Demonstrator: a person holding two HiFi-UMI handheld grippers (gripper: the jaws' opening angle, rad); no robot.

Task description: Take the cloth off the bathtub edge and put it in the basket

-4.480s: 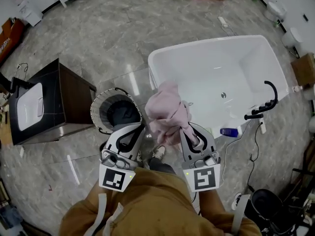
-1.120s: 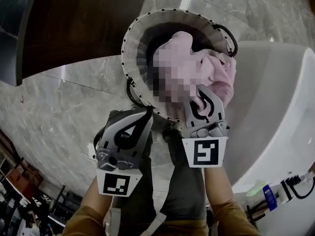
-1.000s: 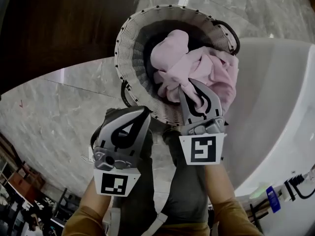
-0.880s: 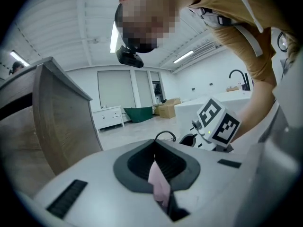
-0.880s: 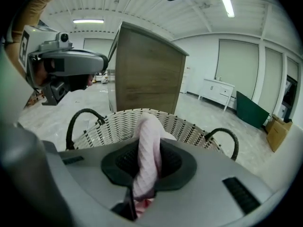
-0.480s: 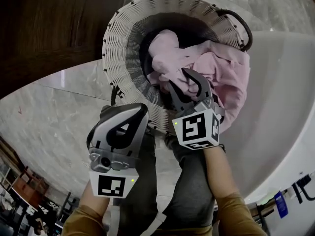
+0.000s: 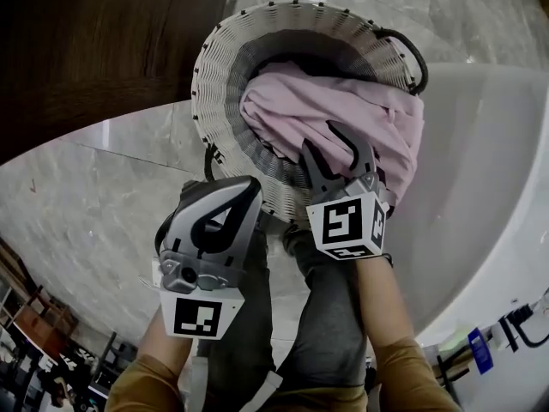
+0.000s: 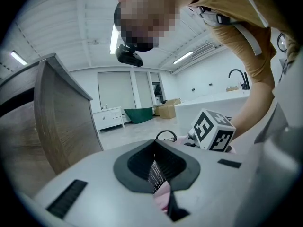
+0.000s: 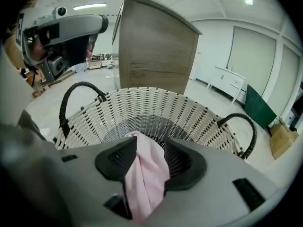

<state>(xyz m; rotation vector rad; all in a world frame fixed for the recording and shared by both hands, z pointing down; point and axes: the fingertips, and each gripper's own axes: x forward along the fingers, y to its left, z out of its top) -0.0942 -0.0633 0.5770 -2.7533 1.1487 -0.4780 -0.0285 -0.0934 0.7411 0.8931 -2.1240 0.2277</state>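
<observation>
A pink cloth (image 7: pixel 326 101) lies spread in the white woven basket (image 7: pixel 214 67), with one part draped over the rim on the bathtub side. My right gripper (image 7: pixel 322 140) hovers over the basket's near rim. Its jaws are opening, and a fold of the cloth (image 9: pixel 147 174) still hangs loosely between them in the right gripper view. My left gripper (image 7: pixel 251 187) stays shut and holds nothing, just outside the near rim to the left. Through its narrow slit, the left gripper view shows a strip of basket weave and pink cloth.
The white bathtub (image 7: pixel 480 187) curves along the right, touching the basket. A dark wooden cabinet (image 7: pixel 103 41) stands close on the basket's left. Grey marble floor (image 7: pixel 86 204) lies between them. The basket has black loop handles (image 9: pixel 78 91). The person's legs are below the grippers.
The cloth, bunched up high in the right gripper a second ago, has sunk flat into the basket. The right jaws have spread apart. The left gripper has hardly moved.
</observation>
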